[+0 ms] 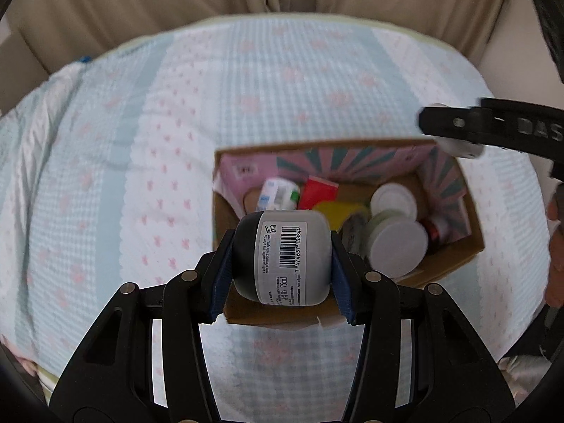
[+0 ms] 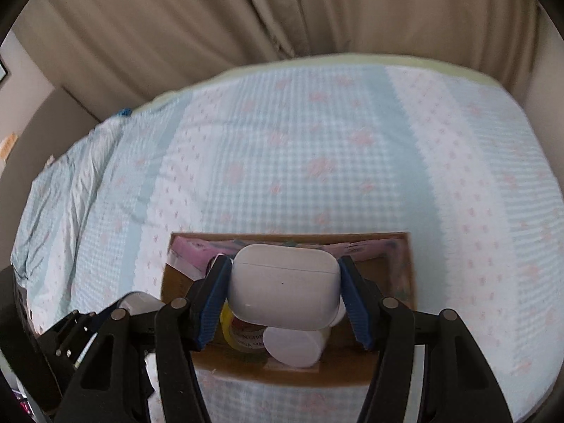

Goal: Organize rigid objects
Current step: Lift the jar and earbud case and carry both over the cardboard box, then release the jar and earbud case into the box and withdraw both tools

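My left gripper (image 1: 282, 257) is shut on a grey roll-on bottle (image 1: 287, 257) with a dark cap and a barcode label, held above the near edge of an open cardboard box (image 1: 472, 243). Inside the box lie several items: white-lidded jars (image 1: 400, 246), a red piece (image 1: 317, 192), a yellow item (image 1: 335, 211) and a small white bottle (image 1: 276, 194). My right gripper (image 2: 283, 289) is shut on a white earbud case (image 2: 283, 287), over the same cardboard box (image 2: 405, 275). The right gripper's fingers (image 1: 454, 123) show at the upper right of the left wrist view.
The box sits on a bed with a pale blue and white checked sheet (image 1: 176, 141) with pink flowers. Beige curtains (image 2: 246, 17) hang behind the bed. A hand (image 1: 555, 246) shows at the right edge. The other gripper's black body (image 2: 81, 331) is at lower left.
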Action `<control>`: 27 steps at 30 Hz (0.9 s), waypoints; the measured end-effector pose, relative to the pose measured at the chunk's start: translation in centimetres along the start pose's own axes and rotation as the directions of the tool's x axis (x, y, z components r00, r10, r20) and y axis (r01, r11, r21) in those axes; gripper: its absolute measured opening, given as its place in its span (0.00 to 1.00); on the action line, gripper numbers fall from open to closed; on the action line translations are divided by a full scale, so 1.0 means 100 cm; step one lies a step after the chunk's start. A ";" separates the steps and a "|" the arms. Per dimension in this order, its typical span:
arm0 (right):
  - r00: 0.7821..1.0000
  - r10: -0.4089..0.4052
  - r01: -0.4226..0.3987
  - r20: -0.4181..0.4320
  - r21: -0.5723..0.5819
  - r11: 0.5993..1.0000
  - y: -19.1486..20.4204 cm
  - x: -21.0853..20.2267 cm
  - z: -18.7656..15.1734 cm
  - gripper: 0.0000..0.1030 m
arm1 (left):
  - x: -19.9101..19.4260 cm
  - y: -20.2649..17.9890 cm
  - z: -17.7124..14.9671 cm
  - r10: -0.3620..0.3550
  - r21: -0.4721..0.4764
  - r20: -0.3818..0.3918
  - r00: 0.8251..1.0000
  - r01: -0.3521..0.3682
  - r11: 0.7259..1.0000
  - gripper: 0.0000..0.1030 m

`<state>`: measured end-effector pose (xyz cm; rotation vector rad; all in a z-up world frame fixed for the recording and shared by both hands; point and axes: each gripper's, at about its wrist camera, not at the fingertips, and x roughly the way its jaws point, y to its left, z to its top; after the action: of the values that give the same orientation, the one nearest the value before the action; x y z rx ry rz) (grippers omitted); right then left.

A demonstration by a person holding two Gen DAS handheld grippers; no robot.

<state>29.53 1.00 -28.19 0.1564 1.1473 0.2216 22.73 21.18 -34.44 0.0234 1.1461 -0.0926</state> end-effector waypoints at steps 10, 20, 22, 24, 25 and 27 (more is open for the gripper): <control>0.991 0.026 -0.023 -0.133 0.026 0.999 -0.012 0.092 -0.010 0.55 | 0.047 0.000 -0.009 0.027 0.019 -0.083 0.996 -0.025 1.000 0.44; 0.985 0.027 -0.013 -0.171 0.085 0.996 -0.023 0.109 -0.005 0.89 | 0.048 -0.008 -0.012 -0.010 0.046 -0.095 0.995 0.015 0.999 1.00; 0.988 0.023 -0.010 -0.150 0.086 0.996 -0.024 0.102 -0.004 1.00 | 0.042 -0.011 -0.012 -0.023 0.063 -0.075 0.997 0.028 0.998 1.00; 0.989 -0.008 0.021 -0.145 0.088 0.996 -0.026 0.094 -0.005 1.00 | 0.039 -0.013 -0.010 -0.025 0.076 -0.066 0.998 0.030 0.997 1.00; 0.990 -0.028 0.040 -0.140 0.087 0.995 -0.027 0.090 -0.006 1.00 | 0.037 -0.013 -0.010 -0.030 0.078 -0.062 0.998 0.034 0.996 1.00; 0.990 -0.032 0.044 -0.140 0.084 0.996 -0.030 0.083 -0.008 1.00 | 0.034 -0.012 -0.008 -0.045 0.074 -0.056 0.997 0.050 0.996 1.00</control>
<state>32.30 0.23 -36.55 0.1981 1.2977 0.1504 23.25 19.84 -37.84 0.0657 1.1973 -0.1781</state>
